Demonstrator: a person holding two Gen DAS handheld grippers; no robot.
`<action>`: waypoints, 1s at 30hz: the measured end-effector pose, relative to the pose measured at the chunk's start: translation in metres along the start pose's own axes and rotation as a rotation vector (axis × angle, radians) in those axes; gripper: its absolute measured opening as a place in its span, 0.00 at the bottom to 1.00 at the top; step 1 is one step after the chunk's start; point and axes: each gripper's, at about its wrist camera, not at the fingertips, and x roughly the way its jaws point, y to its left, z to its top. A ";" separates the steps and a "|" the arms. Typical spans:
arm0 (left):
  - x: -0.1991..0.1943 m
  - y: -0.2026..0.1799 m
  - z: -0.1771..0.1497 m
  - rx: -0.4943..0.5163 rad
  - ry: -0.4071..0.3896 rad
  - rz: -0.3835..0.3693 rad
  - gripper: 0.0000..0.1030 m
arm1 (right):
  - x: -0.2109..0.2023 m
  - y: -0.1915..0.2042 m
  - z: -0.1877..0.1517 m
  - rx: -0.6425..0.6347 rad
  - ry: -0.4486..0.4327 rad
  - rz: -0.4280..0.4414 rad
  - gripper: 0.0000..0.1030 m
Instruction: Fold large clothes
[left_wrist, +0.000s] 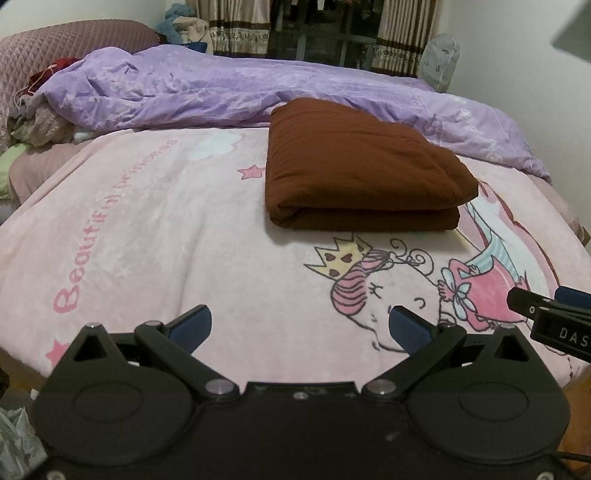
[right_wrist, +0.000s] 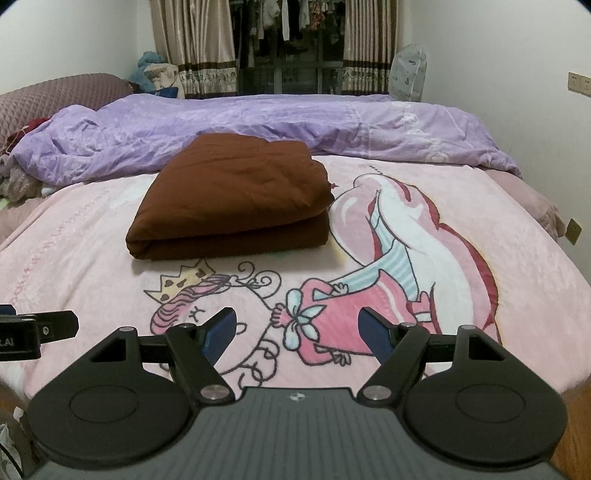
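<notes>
A brown garment lies folded into a thick rectangle on the pink cartoon blanket that covers the bed. My left gripper hovers over the blanket's near edge, well short of the garment, open with nothing between its blue pads. My right gripper hangs beside it to the right, also open and empty. Each gripper shows at the edge of the other's view: part of the right one and part of the left one.
A crumpled purple duvet runs across the far side of the bed. A heap of clothes sits at the left by a quilted pillow. Curtains and a covered fan stand behind. A wall closes the right side.
</notes>
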 end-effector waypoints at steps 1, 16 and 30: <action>0.000 0.000 0.000 -0.001 -0.001 -0.001 1.00 | 0.000 0.000 0.000 -0.001 0.000 -0.001 0.86; -0.001 0.002 0.001 -0.010 0.001 -0.008 1.00 | 0.001 0.000 0.000 0.001 0.002 -0.001 0.86; -0.002 0.002 0.002 -0.001 0.002 -0.017 1.00 | 0.002 0.000 0.001 -0.002 0.005 0.000 0.86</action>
